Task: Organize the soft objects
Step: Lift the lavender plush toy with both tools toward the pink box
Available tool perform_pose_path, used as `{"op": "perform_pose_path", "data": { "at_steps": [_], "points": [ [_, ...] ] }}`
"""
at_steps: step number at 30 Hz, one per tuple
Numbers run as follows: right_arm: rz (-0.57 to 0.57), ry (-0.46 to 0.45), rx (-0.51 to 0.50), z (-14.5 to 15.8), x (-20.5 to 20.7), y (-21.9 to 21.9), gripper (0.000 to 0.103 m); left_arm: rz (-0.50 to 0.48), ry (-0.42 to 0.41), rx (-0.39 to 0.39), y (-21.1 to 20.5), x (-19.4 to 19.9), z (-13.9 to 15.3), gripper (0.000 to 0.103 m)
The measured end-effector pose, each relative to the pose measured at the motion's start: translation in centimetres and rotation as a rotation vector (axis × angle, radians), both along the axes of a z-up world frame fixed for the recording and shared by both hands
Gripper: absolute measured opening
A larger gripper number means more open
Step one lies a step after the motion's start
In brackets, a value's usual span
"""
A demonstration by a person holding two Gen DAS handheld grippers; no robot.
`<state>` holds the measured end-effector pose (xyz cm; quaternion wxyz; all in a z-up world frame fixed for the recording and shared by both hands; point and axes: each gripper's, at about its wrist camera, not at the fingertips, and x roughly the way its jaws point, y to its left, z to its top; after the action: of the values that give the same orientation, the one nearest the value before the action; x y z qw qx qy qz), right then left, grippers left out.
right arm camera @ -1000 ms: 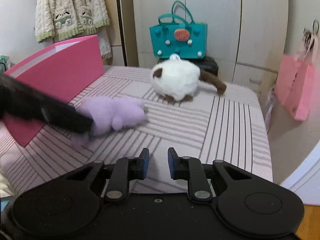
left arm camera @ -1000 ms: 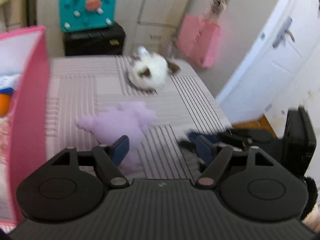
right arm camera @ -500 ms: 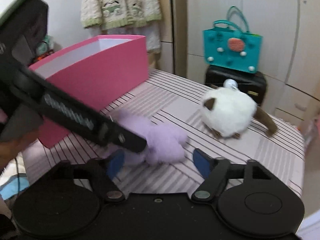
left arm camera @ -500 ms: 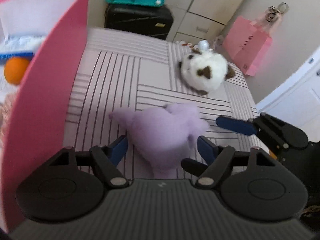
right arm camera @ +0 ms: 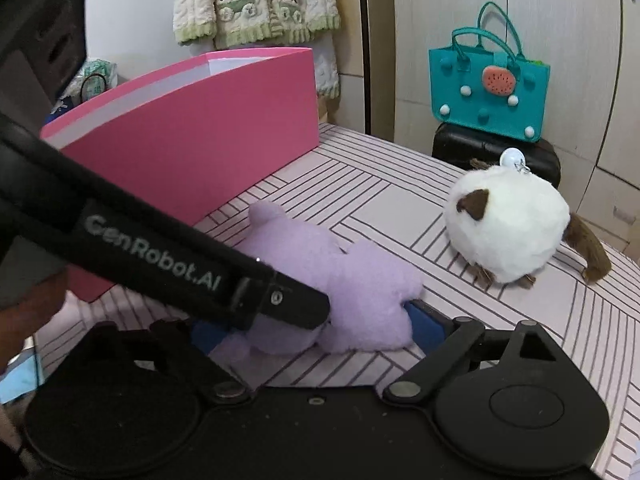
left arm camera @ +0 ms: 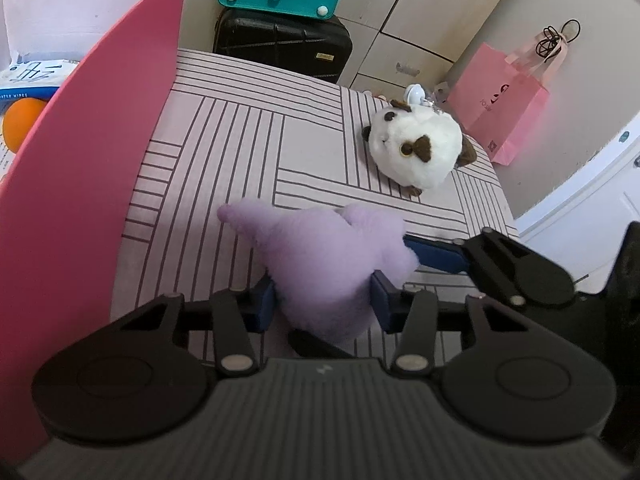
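Both grippers have closed in on the purple plush toy (left arm camera: 332, 256) since a second ago. On the left gripper (left arm camera: 322, 304) the jaws have just been closing, and its blue pads now pinch the toy's lower end. On the right gripper (right arm camera: 316, 330) the jaws have just been opening; they stand spread wide around the toy. It lies on the striped table (left arm camera: 248, 140), beside the pink box (right arm camera: 208, 132), with the white plush cat (right arm camera: 508, 228) well apart.

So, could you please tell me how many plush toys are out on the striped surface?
2: the purple plush toy between the left tongs, and the white-and-brown plush toy farther back. The pink box may hide more.
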<state>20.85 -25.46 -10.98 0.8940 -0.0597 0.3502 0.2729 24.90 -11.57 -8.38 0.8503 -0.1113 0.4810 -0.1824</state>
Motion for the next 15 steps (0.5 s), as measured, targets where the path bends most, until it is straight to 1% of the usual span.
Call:
{"op": "perform_pose_path", "data": {
  "at_steps": [2, 3, 5, 7, 10, 12, 15],
  "points": [
    [-0.023, -0.019, -0.011, -0.3, -0.3, 0.3, 0.093, 0.002, -0.007, 0.002, -0.1, -0.1, 0.1, 0.044],
    [-0.025, -0.036, -0.022, -0.2, -0.7, 0.5, 0.091, 0.002, -0.008, 0.004, -0.2, -0.1, 0.1, 0.044],
    [-0.031, -0.065, -0.055, 0.2, -1.7, 0.8, 0.091, 0.002, -0.010, 0.004, -0.2, -0.2, 0.2, 0.044],
    [-0.049, -0.065, -0.066, 0.7, -2.5, 0.9, 0.091, -0.009, 0.001, -0.011, -0.1, -0.5, 0.4, 0.044],
    [-0.074, -0.033, -0.060, 1.5, -3.6, 0.6, 0.091, -0.040, 0.008, -0.016, -0.3, -1.2, 1.0, 0.045],
    [-0.097, 0.015, -0.057, 2.1, -4.2, 0.6, 0.092, -0.067, 0.011, -0.013, -0.4, -1.9, 1.4, 0.046],
    [-0.131, 0.074, -0.052, 3.1, -5.4, 0.8, 0.092, -0.109, 0.039, -0.018, -0.3, -2.9, 1.8, 0.046]
  ]
}}
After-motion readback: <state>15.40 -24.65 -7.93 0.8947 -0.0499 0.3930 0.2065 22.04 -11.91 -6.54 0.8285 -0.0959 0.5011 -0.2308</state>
